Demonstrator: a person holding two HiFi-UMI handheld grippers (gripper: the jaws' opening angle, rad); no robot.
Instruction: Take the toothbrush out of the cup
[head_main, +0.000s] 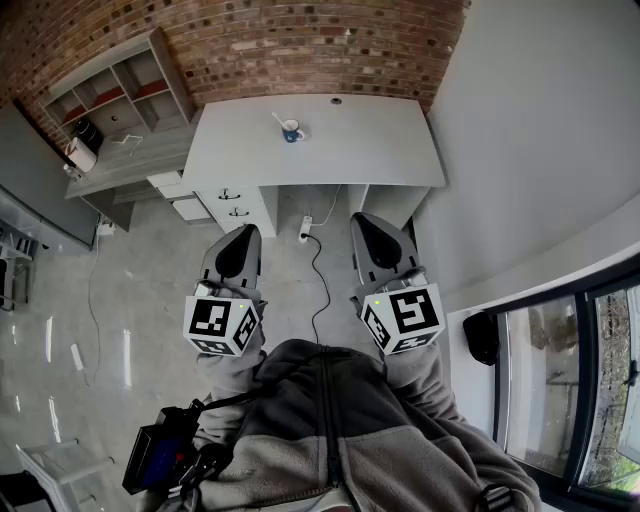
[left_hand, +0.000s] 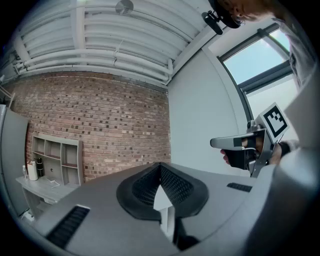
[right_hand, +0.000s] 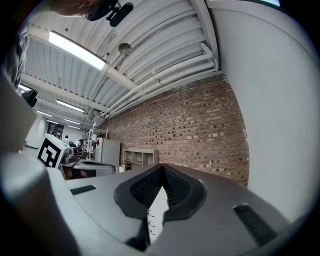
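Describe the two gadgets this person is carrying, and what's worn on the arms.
The left gripper and right gripper look alike. Each is a smooth grey plastic shell tapering to a point, with a black ribbed pad inset near the tip. At the back of each sits a white cube printed with black square markers. No cables show. The sleeves are grey fleece.

White table (head_main: 370, 150) against brick wall (head_main: 300, 40), grey shelf unit (head_main: 120, 90), window (head_main: 560, 380) at right
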